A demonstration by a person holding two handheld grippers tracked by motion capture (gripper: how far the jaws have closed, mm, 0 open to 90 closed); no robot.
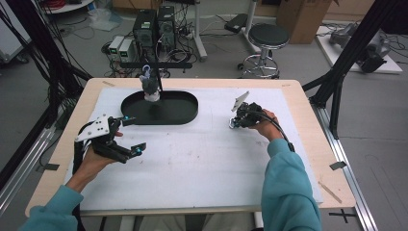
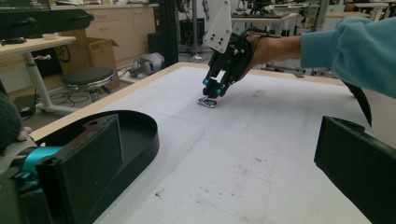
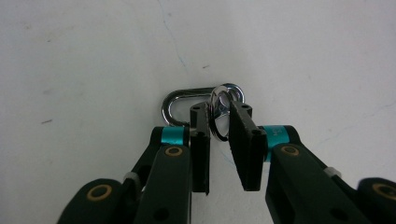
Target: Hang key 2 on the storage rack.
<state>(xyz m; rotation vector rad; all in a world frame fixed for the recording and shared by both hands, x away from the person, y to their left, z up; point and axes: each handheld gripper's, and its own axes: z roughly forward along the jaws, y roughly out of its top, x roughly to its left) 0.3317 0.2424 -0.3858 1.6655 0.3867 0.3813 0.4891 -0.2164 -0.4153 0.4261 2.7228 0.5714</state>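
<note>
Now right gripper (image 3: 219, 126) pinches key ring (image 3: 219, 114) of carabiner (image 3: 180, 100) on counter (image 1: 202, 159); lift pending. Left gripper (image 1: 130, 134) gapes empty.

On the surface (image 1: 202, 154): a tray (image 1: 185, 113) at the far left with a stand (image 1: 152, 91) in it, a carabiner (image 3: 180, 100) with a ring (image 3: 219, 114) well to its right. Left tongs (image 1: 130, 137) just before the tray; right tongs (image 3: 218, 122) over the ring.

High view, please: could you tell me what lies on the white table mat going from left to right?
Left tool with open jaws → black oval tray → right tool, closed on a small silver metal clip with ring.
</note>
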